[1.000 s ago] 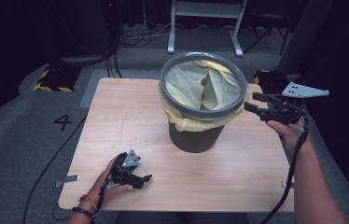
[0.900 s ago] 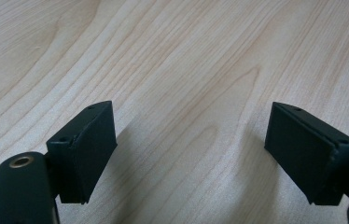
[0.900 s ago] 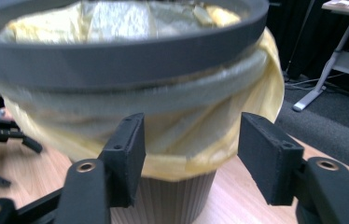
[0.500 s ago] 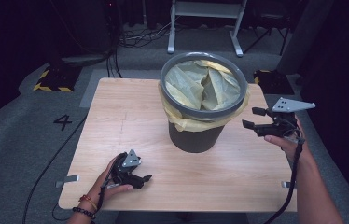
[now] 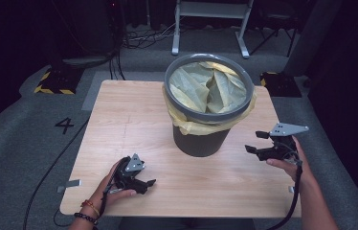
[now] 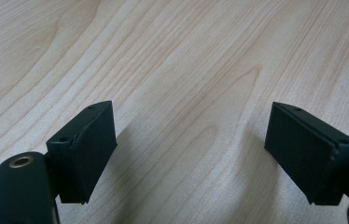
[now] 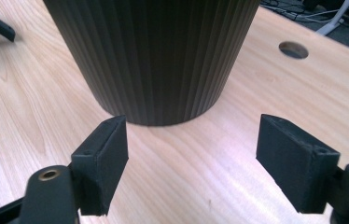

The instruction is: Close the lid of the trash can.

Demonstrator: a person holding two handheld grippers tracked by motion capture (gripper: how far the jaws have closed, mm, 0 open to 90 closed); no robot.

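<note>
Dark studio floor surrounds the wooden counter (image 5: 119,115), where a ribbed grey waste bin (image 5: 201,139) with a thin yellow liner (image 5: 206,84) stands centred. Both grippers, left (image 5: 146,183) and right (image 5: 256,142), gape empty, the right's fingers having just opened. Light, stiff bin; grip the rim

Your left gripper (image 6: 191,154) hangs low over the bare wooden table (image 6: 177,60), jaws wide apart (nothing between them but grain).

Black tongs (image 5: 256,142) with grey plate; beaded bracelets (image 5: 86,211) on wrist.
</note>
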